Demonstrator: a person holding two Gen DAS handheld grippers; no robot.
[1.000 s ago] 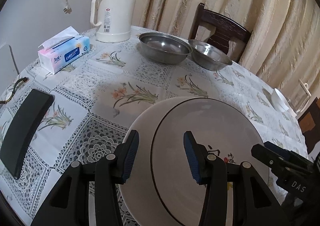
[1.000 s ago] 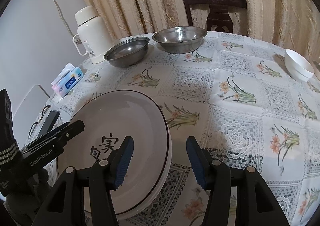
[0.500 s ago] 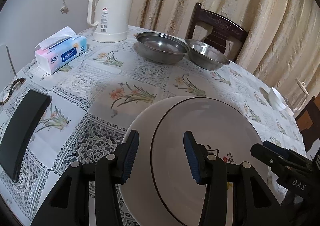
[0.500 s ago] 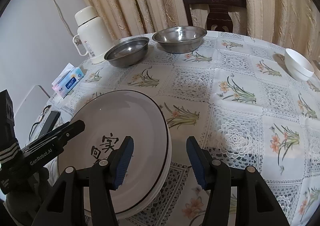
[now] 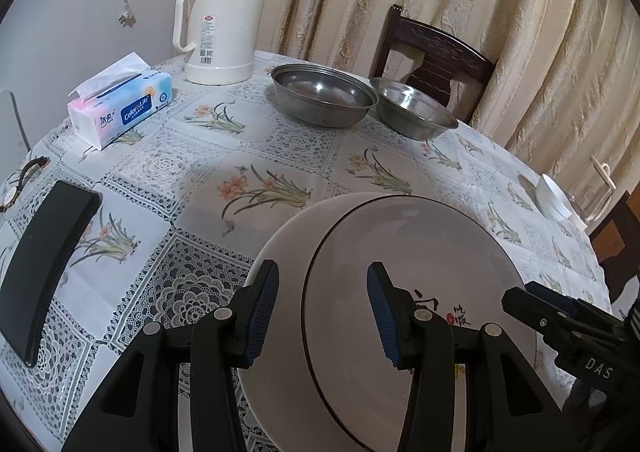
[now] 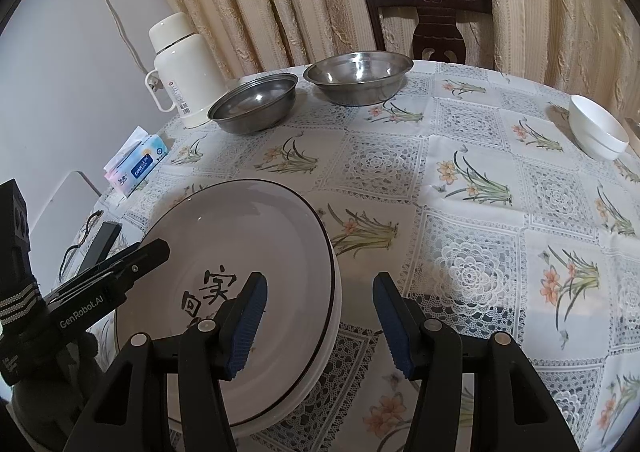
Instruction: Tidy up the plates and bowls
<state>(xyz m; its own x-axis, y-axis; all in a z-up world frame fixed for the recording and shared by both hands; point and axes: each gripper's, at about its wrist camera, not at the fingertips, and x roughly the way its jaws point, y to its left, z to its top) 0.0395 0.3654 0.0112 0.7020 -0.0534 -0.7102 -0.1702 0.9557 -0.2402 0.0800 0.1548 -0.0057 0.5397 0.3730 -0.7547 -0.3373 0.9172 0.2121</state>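
I find both grippers spread and holding nothing. My left gripper (image 5: 322, 316) straddles the left rim of the stacked plates (image 5: 408, 252) at the table's (image 6: 460, 179) near edge; my right gripper (image 6: 320, 322) straddles their right rim. Two steel bowls (image 6: 356, 77) sit at the far side, white bowls (image 6: 598, 127) far right.

Open cloth is seen across the middle of the worktop (image 6: 472, 155), between the stacked plates (image 6: 256, 252) at lower left of the right wrist frame and the two steel bowls (image 6: 356, 77) at upper centre. The upper left is blocked by the flask (image 5: 222, 11) and the tissue pack (image 5: 120, 103). The left edge of the left wrist frame is occupied by a black case (image 5: 44, 264). White bowls (image 6: 598, 129) are set at far right, with bare cloth below them.
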